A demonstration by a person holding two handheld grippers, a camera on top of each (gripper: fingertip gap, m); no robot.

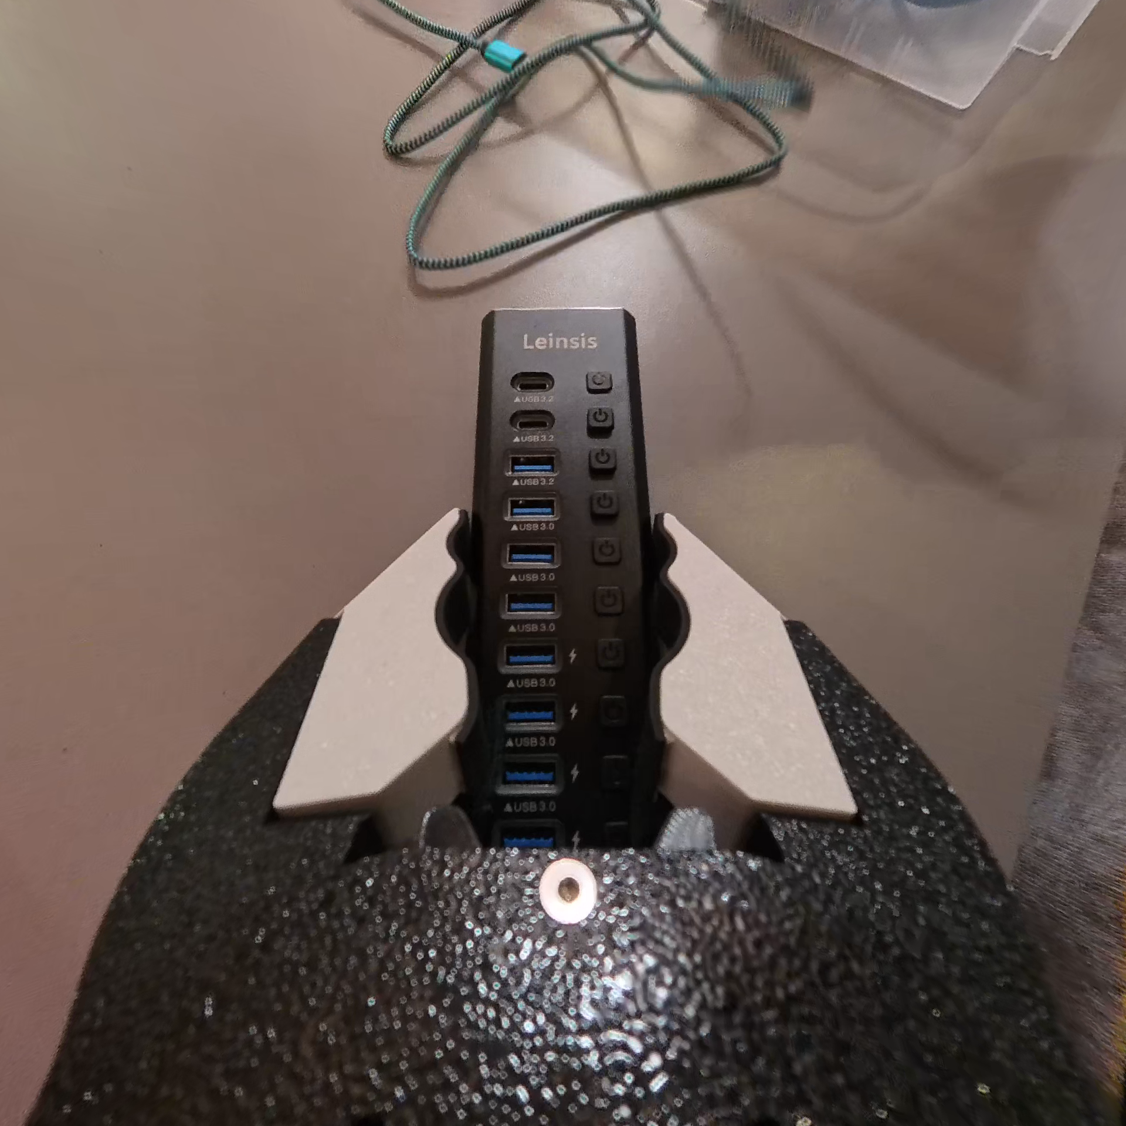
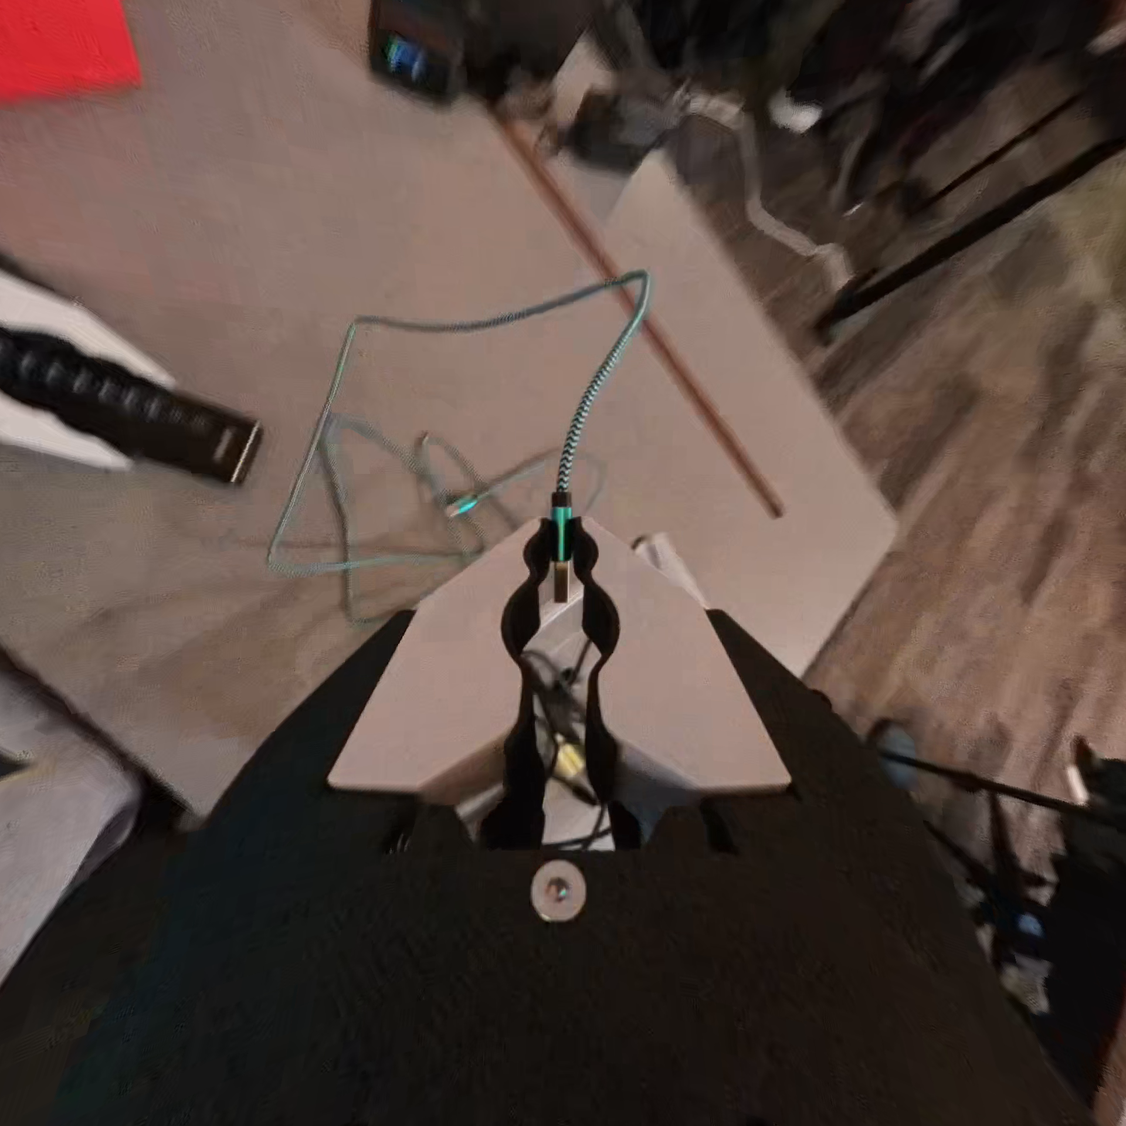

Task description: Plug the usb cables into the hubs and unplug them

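Black many-port hub (image 1: 560,548) clamped; braided teal cable (image 2: 573,439) pinched.

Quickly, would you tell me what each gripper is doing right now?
Left gripper: closed on the black USB hub, gripping its sides.
Right gripper: closed on the teal USB plug of the braided cable.

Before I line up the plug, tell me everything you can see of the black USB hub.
The USB hub is a long, black, matte bar held lengthwise in the left gripper, whose fingers press both its long sides. Its upper face shows a column of ports, two small oval ones at the far end, then blue-tongued rectangular ones, each beside a square power button. All visible ports are empty. Its near end is hidden inside the gripper; the far end projects over the tan table.
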